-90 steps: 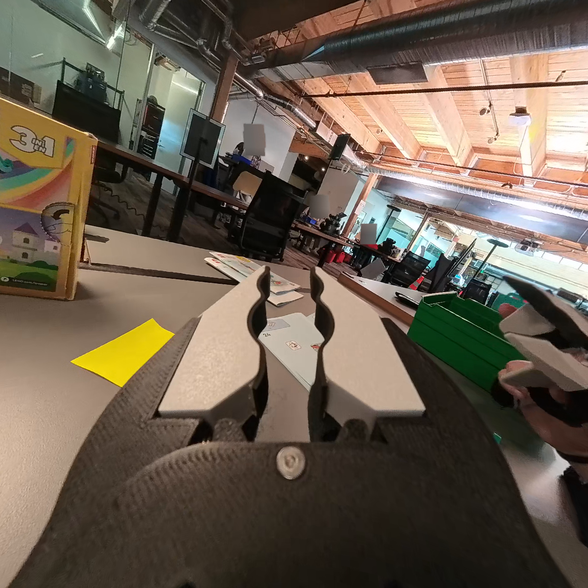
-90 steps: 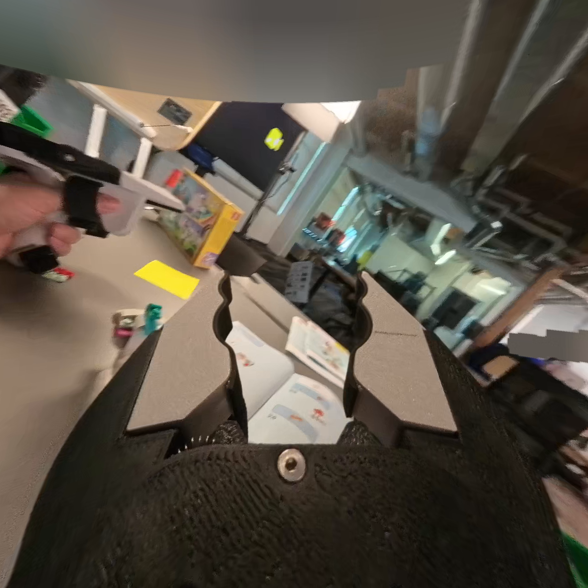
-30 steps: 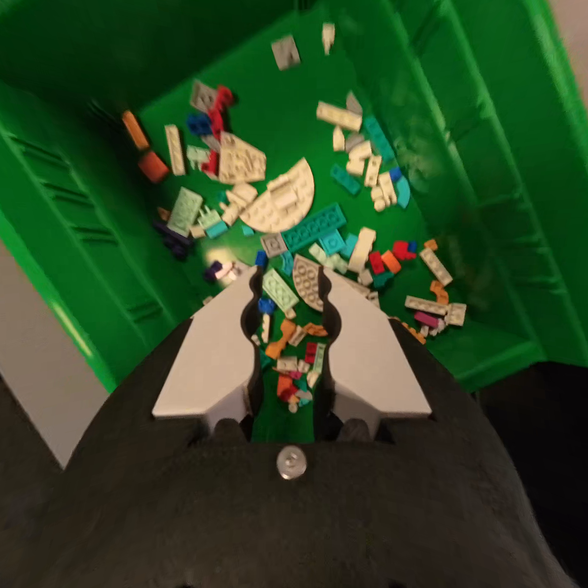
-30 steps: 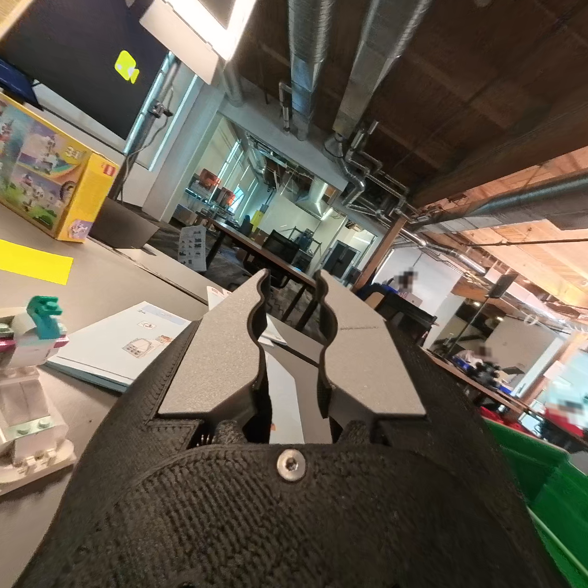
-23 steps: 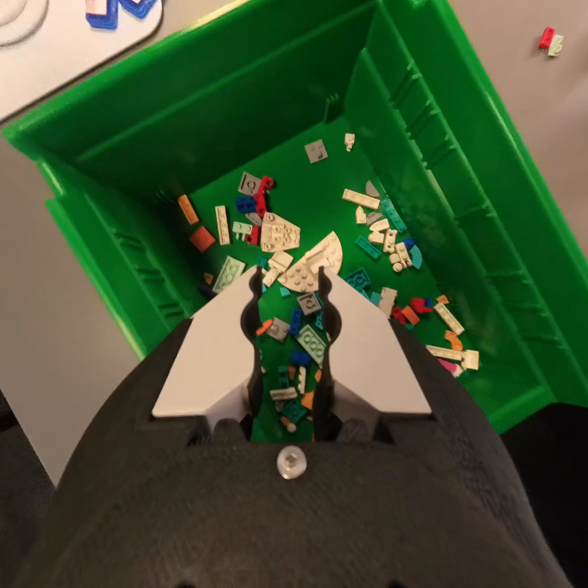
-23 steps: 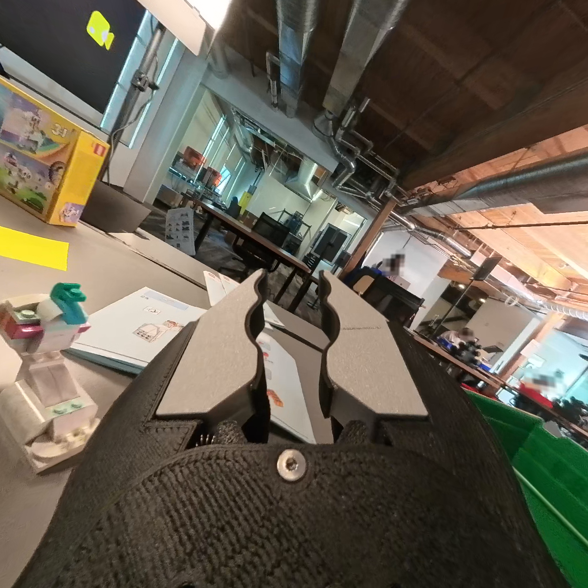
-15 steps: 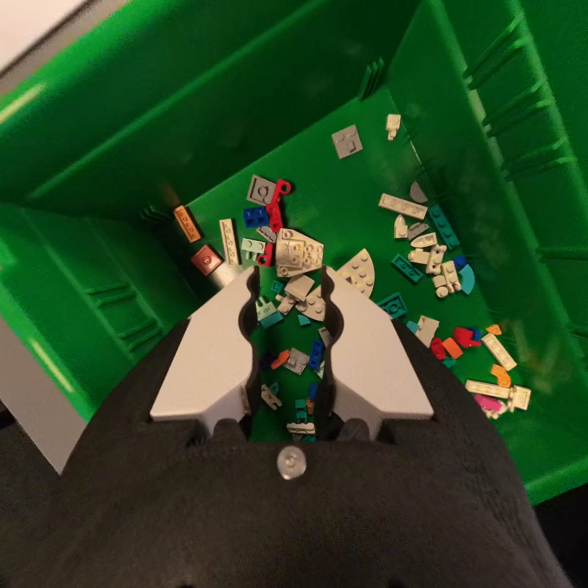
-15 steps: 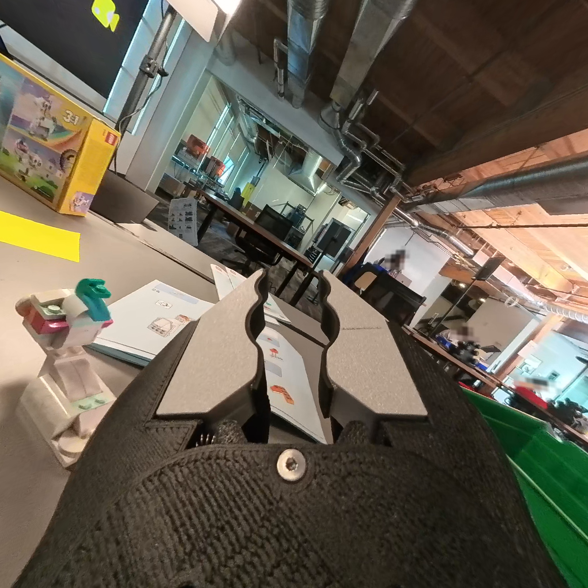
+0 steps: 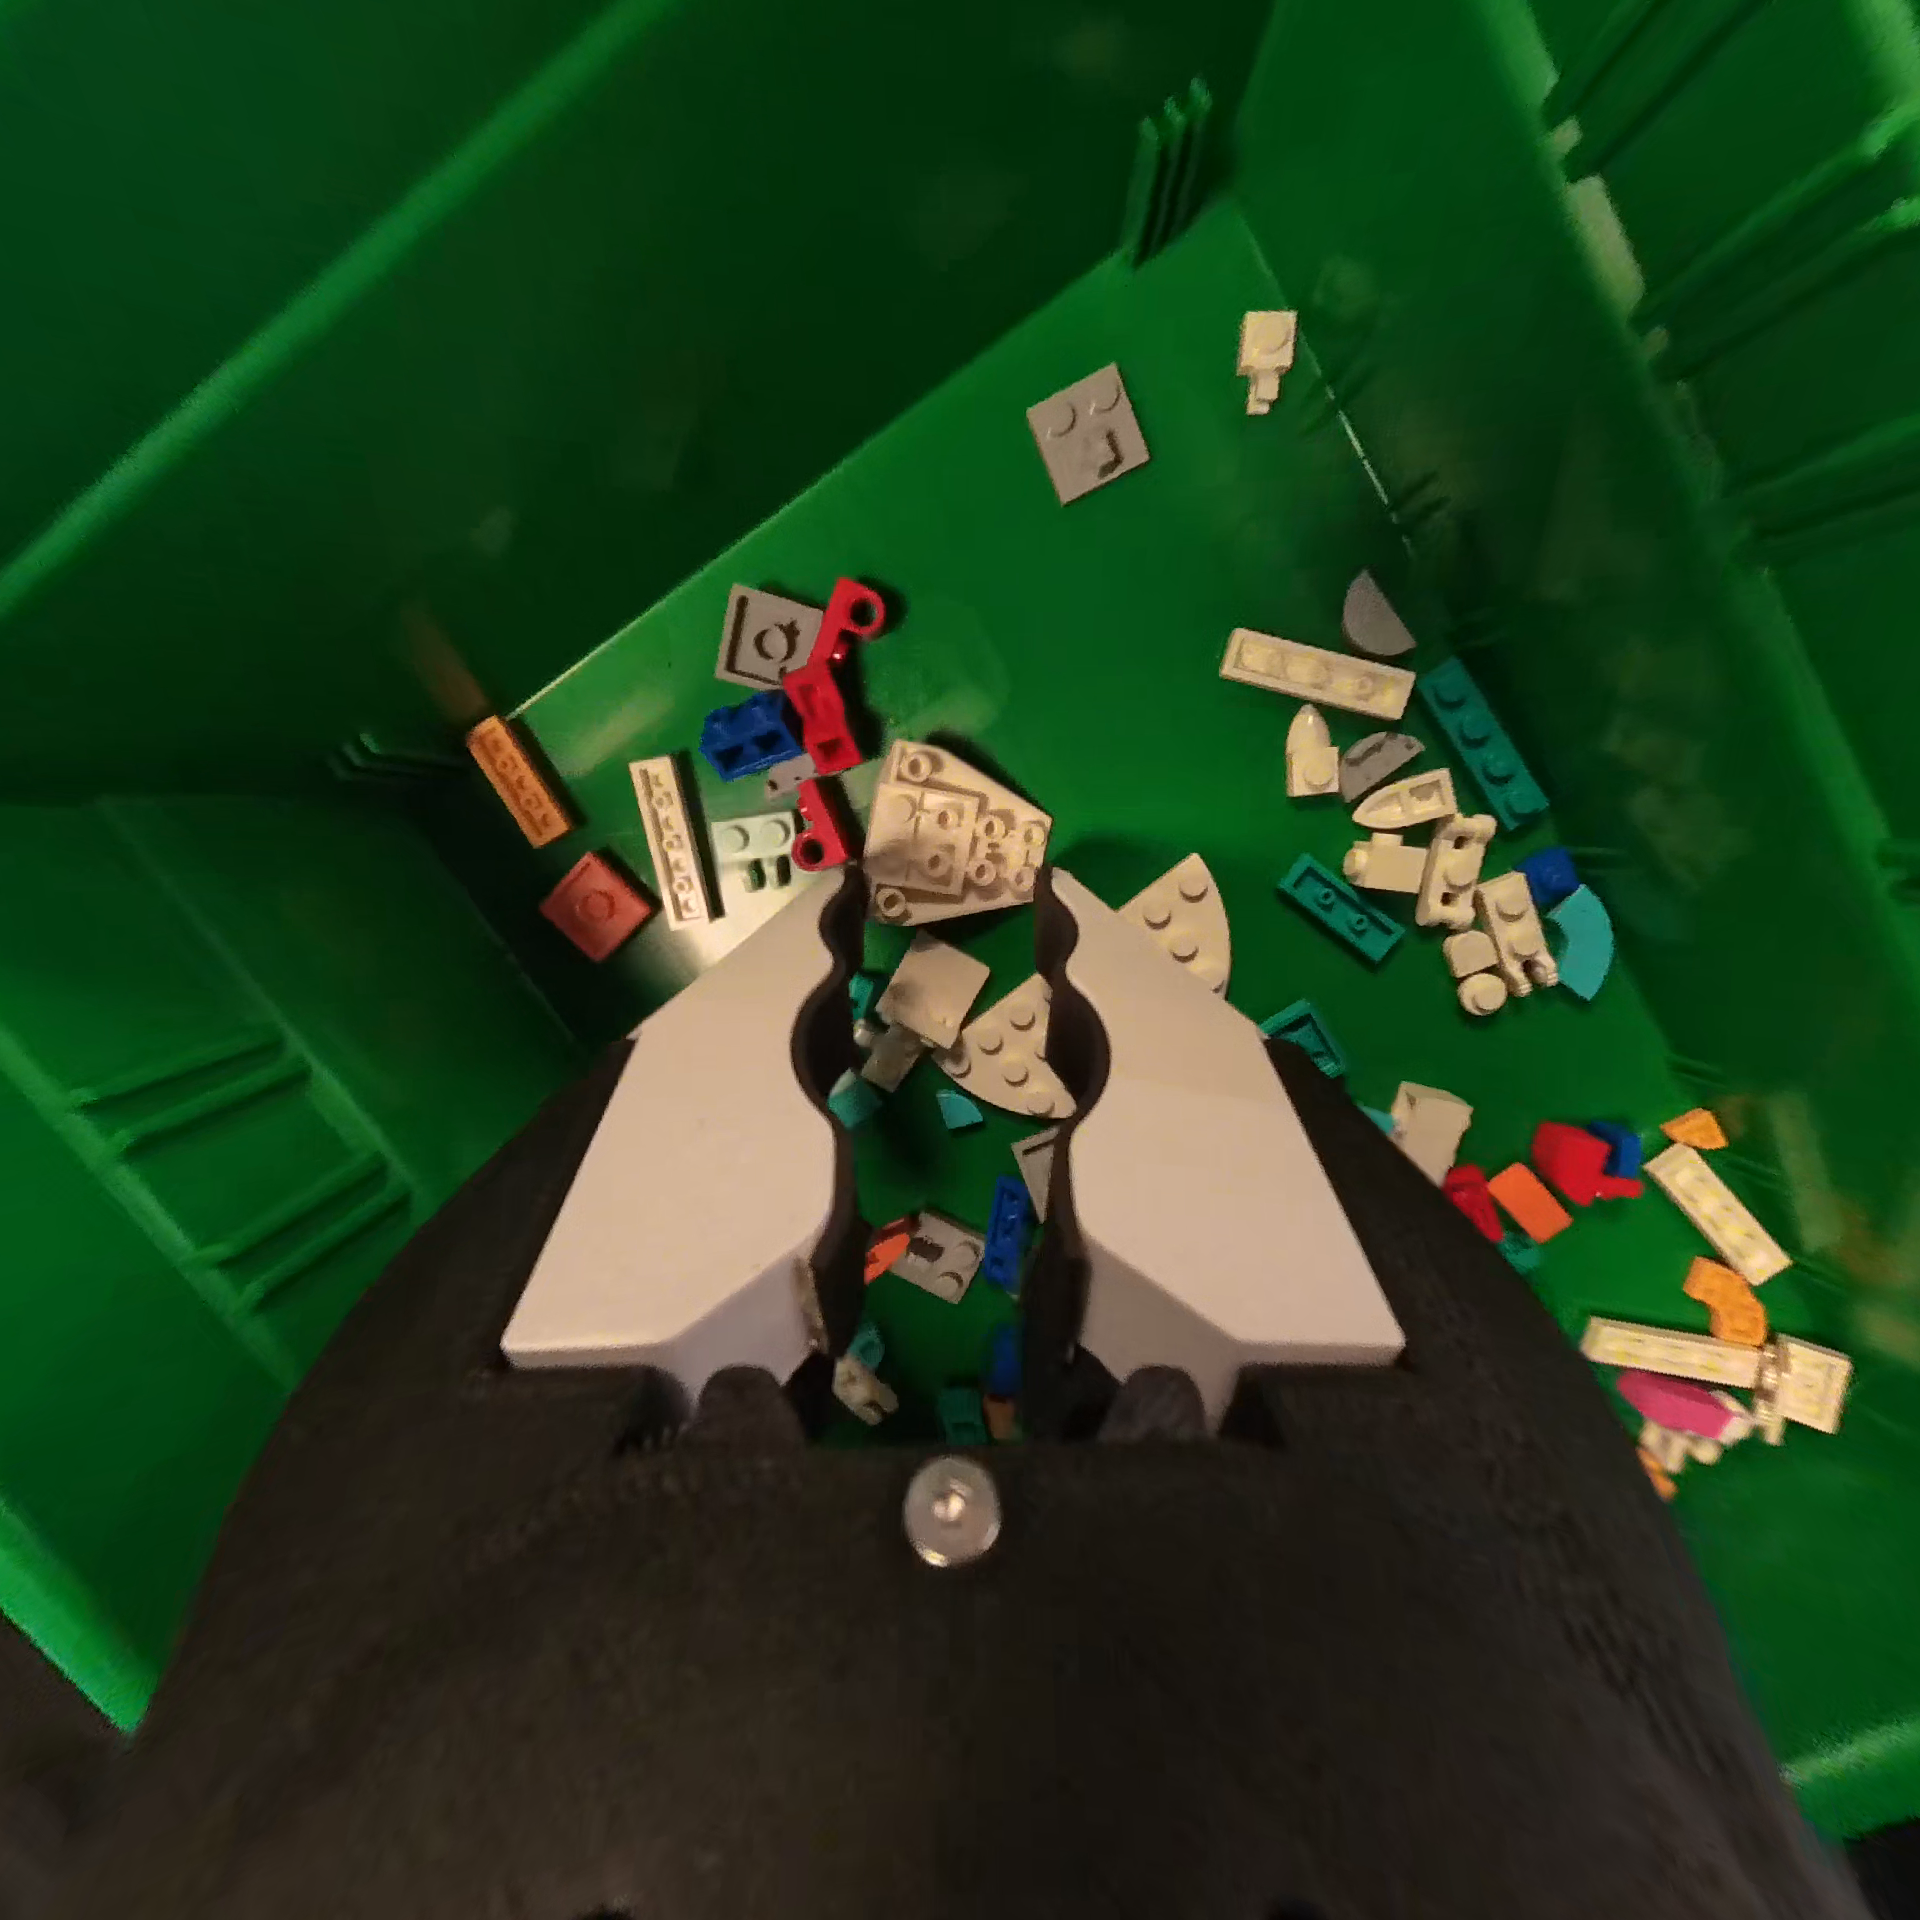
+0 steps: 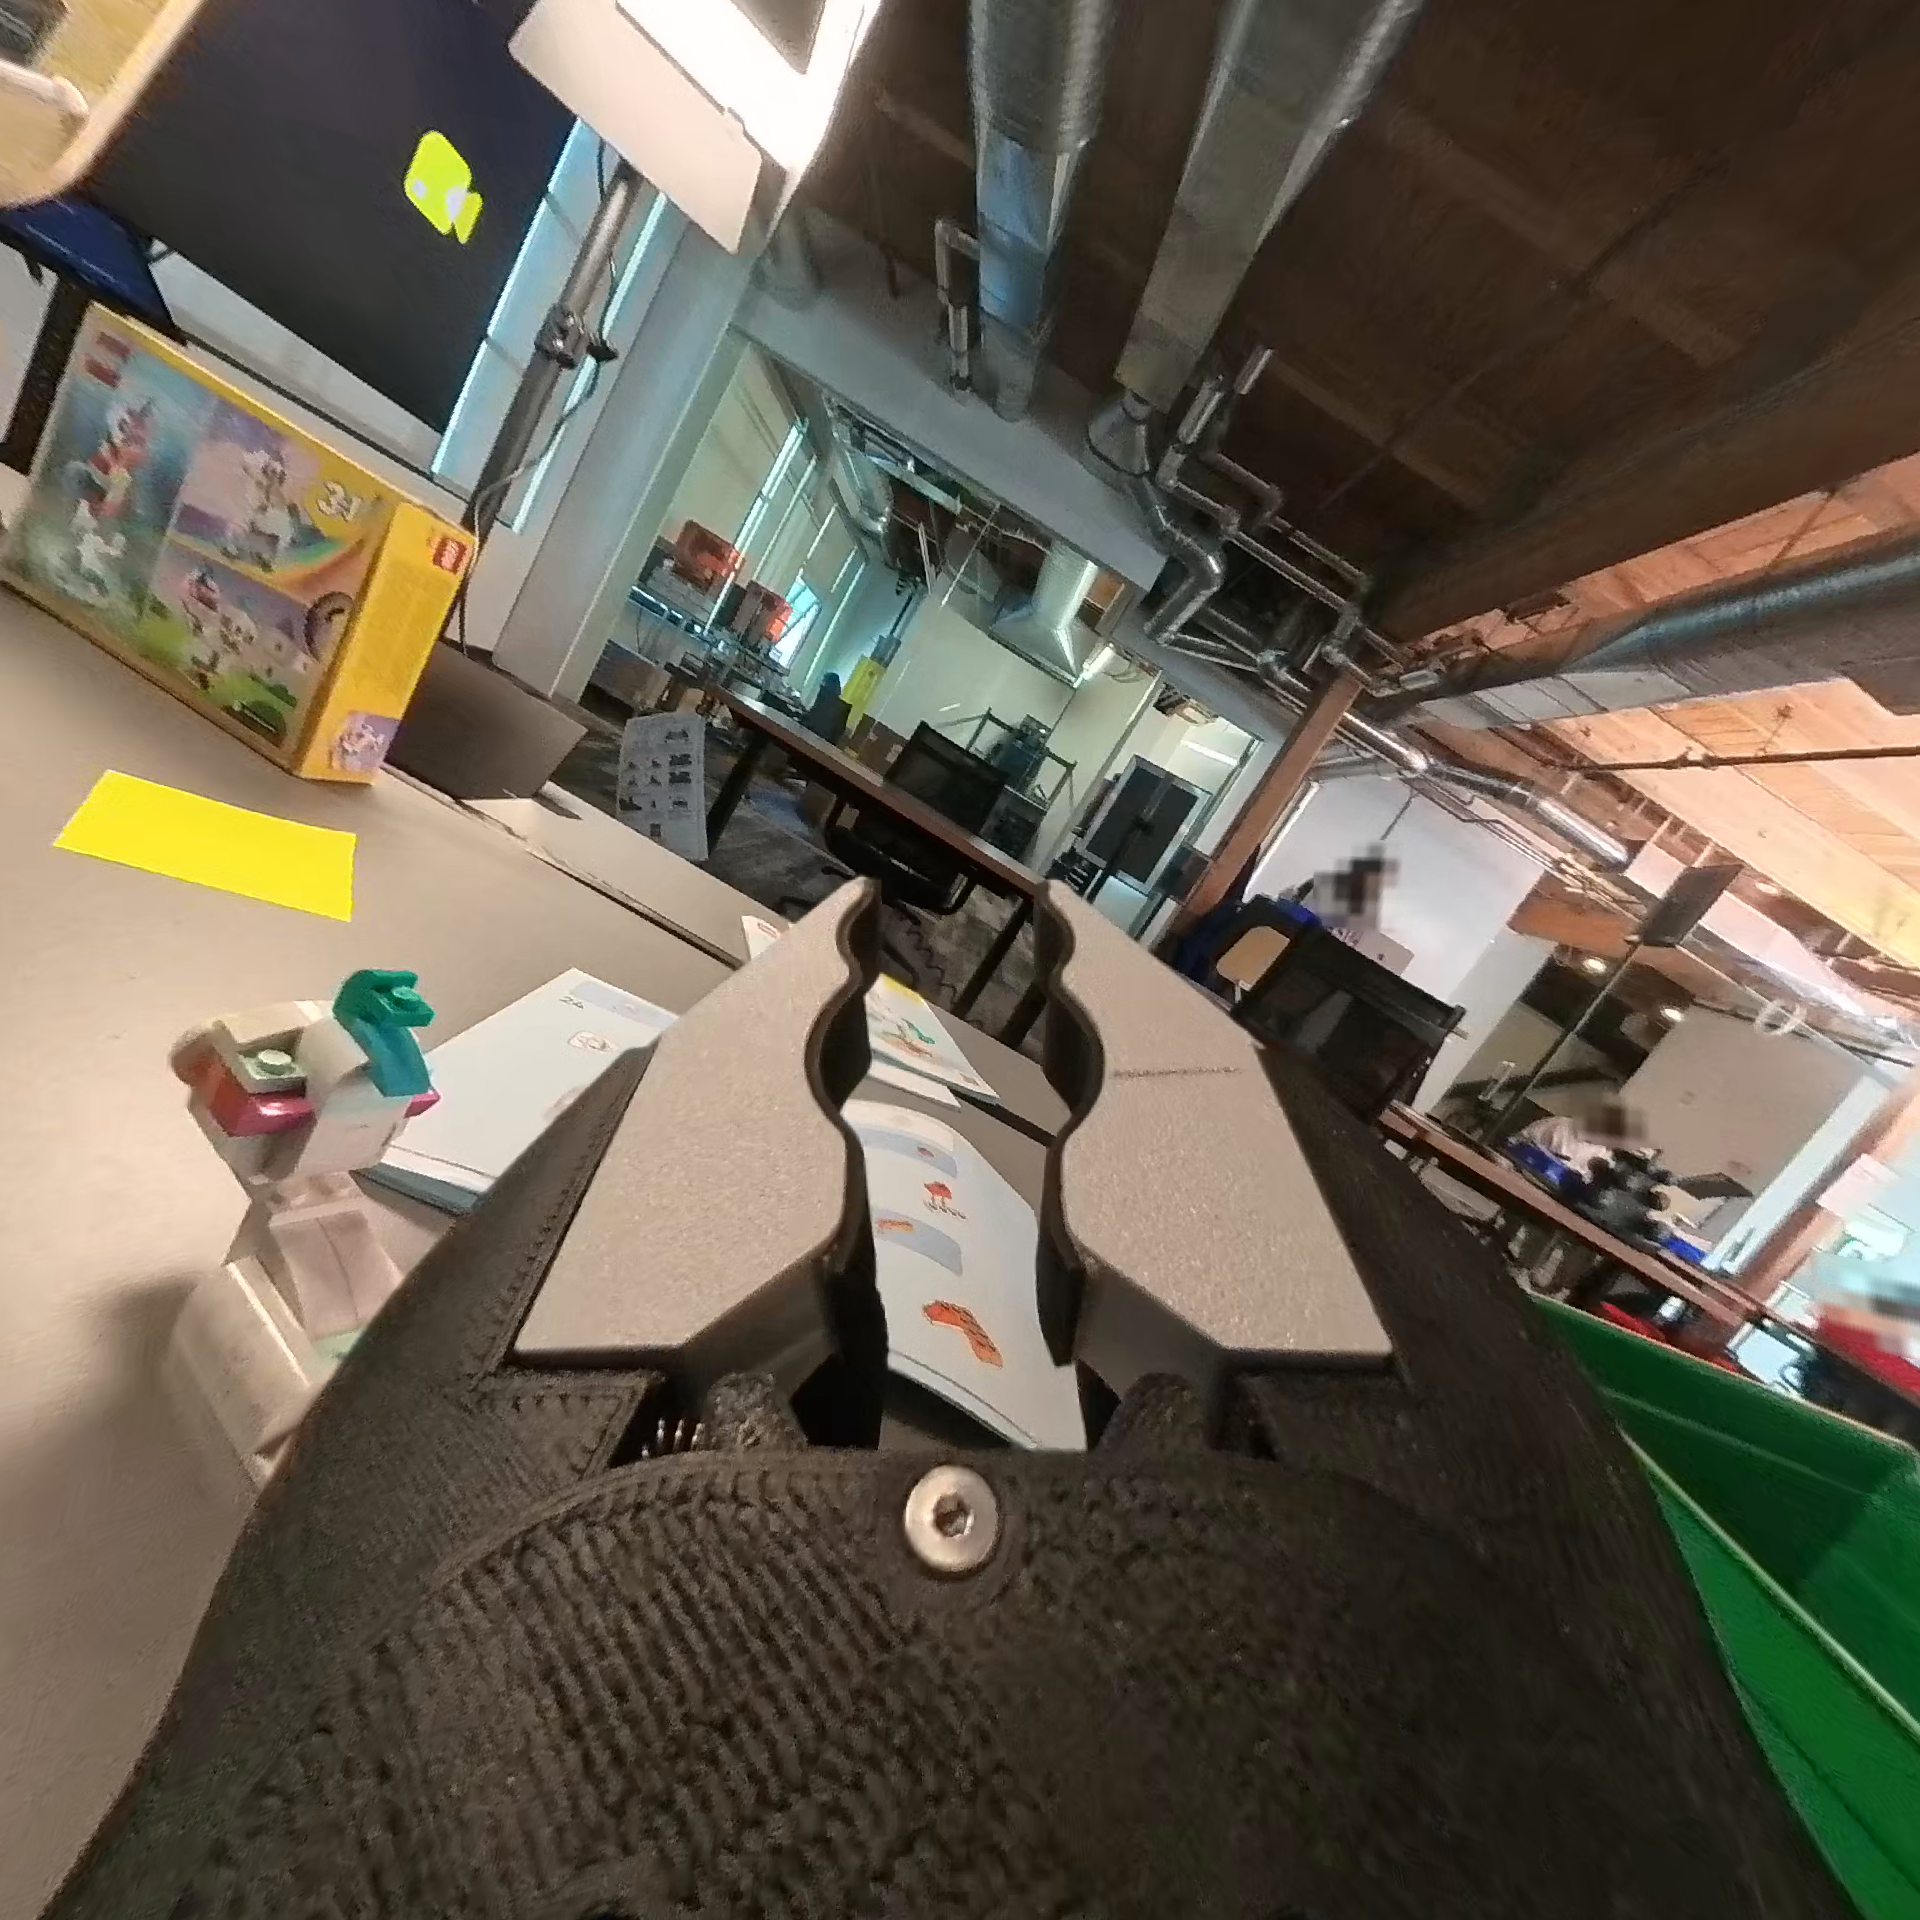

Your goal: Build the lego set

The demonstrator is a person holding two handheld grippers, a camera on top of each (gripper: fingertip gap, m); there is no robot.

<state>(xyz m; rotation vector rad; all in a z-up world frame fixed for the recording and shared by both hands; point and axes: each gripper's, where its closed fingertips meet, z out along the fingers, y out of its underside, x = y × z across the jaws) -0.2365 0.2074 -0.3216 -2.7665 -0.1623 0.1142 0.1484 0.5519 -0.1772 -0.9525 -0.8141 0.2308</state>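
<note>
Left wrist view: left tongs (image 9: pixel 948 883) point down into a green bin (image 9: pixel 416 436), jaws parted by a narrow gap with nothing between them. Loose lego pieces (image 9: pixel 1382 831) lie scattered over the bin floor. A cream wedge plate (image 9: pixel 951 836) sits just beyond the fingertips; a cream rounded plate (image 9: pixel 1013 1049) shows through the gap. Red clip pieces (image 9: pixel 826 696), a blue brick (image 9: pixel 748 738) and a grey square tile (image 9: pixel 764 649) are clustered beyond the wedge; an orange bar (image 9: pixel 517 779) lies by the left wall, and a grey square plate (image 9: pixel 1088 431) lies apart near the far corner. Right wrist view: right tongs (image 10: pixel 951 904) are low over the grey bench (image 10: pixel 125 1039), jaws likewise slightly apart and empty. A partly built lego figure (image 10: pixel 301 1081), white with magenta and teal parts, stands on the bench just left of the tongs. Open instruction booklets (image 10: pixel 935 1184) lie ahead, seen between the fingers. A yellow paper (image 10: pixel 208 844) and the yellow set box (image 10: pixel 239 582) are farther off to the left. The green bin's edge (image 10: pixel 1766 1455) shows at right
</note>
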